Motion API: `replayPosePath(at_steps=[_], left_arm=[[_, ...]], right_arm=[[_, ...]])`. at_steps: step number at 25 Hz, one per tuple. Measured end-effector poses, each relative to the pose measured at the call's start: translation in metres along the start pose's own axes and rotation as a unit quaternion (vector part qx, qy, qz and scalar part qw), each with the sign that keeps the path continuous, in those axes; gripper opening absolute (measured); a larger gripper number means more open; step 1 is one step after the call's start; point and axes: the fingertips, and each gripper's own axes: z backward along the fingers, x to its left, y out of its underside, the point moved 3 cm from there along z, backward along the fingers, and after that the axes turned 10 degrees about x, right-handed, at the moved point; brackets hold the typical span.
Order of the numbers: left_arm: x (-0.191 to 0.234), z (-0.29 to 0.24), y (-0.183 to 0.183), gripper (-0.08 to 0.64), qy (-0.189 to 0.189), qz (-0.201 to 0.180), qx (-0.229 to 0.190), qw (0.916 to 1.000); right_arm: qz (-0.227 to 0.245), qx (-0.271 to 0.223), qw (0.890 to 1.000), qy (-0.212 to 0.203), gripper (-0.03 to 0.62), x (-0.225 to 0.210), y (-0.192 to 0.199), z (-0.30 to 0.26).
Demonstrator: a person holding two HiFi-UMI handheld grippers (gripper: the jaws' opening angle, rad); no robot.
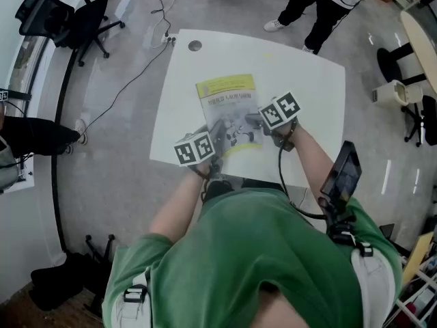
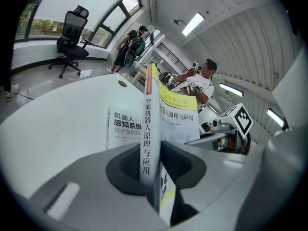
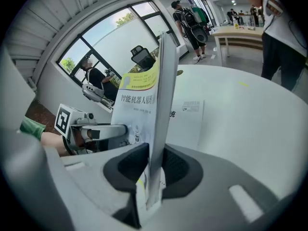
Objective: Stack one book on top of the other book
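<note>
A book with a yellow band on its grey-white cover [image 1: 229,111] is over the middle of the white table [image 1: 307,94]. My left gripper [image 1: 216,141] is shut on its spine side [image 2: 148,124], and my right gripper [image 1: 257,121] is shut on the opposite page edge [image 3: 161,109]. In the gripper views a second, white-covered book [image 2: 122,126] [image 3: 190,113] lies flat on the table under the held one, with a gap showing between them. In the head view that lower book is hidden beneath the held one. Each gripper view shows the other gripper across the book [image 2: 226,128] [image 3: 91,131].
A person in dark trousers [image 1: 307,5] stands at the table's far edge. A round cable hole [image 1: 195,45] is near the far left corner. A black office chair [image 1: 82,19] and floor cables lie to the left, and another chair [image 1: 410,94] is to the right.
</note>
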Motion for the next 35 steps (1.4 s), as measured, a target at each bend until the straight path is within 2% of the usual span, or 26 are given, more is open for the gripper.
replayPosePath(at_steps=[17, 28, 35], left_arm=[[0.021, -0.021, 0.002, 0.097, -0.034, 0.038, 0.038, 0.998], [0.031, -0.035, 0.006, 0.115, -0.082, 0.001, 0.064, 0.9946], [0.033, -0.039, 0.007, 0.145, -0.126, -0.041, 0.085, 0.9876]], right_arm=[[-0.021, 0.051, 0.998, -0.043, 0.083, -0.024, -0.008, -0.029], [-0.035, 0.069, 0.996, -0.034, 0.097, -0.037, -0.011, -0.048], [-0.042, 0.078, 0.996, -0.022, 0.106, -0.041, -0.01, -0.053]])
